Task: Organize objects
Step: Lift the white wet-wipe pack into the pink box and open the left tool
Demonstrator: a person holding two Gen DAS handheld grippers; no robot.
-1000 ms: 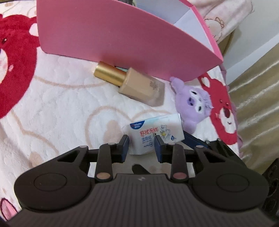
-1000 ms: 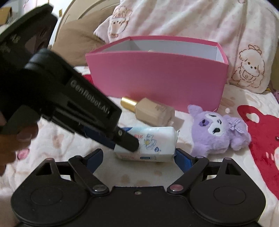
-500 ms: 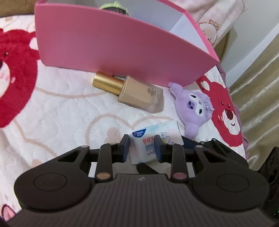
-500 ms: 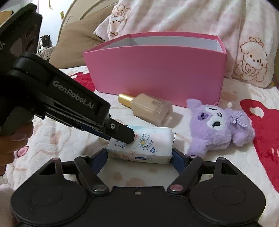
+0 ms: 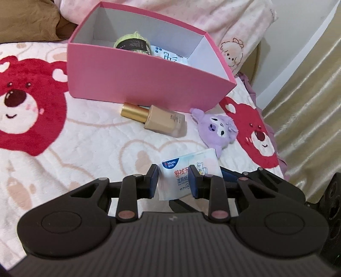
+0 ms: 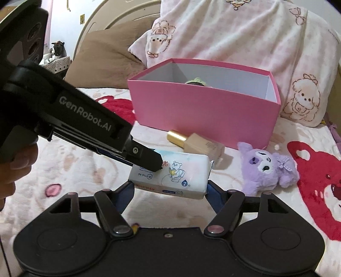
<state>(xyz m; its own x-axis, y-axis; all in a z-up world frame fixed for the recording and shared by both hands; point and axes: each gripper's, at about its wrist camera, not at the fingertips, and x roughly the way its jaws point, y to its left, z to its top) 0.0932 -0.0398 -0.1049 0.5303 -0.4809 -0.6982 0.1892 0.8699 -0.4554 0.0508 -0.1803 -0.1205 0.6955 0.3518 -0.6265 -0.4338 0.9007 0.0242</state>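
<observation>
Left gripper [image 5: 173, 181] clamped narrow on one end of the white soft wet-wipe pack [image 6: 170, 175], lifted above the bedspread. Right gripper [image 6: 169, 187] jaws have just been closing around the pack's ends. Next: carry into the pink cardboard box [image 5: 149, 83], clearing its near wall.

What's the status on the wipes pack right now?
Left tool shut on wipes pack. Right tool closing around it. Pink box ahead, path clear.

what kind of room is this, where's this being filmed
Most likely a bedroom, with the work done on a bed: a plush bear-print blanket covers the surface, soft pillows lean against a curved headboard behind the pink box, and a curtain hangs alongside.
</observation>
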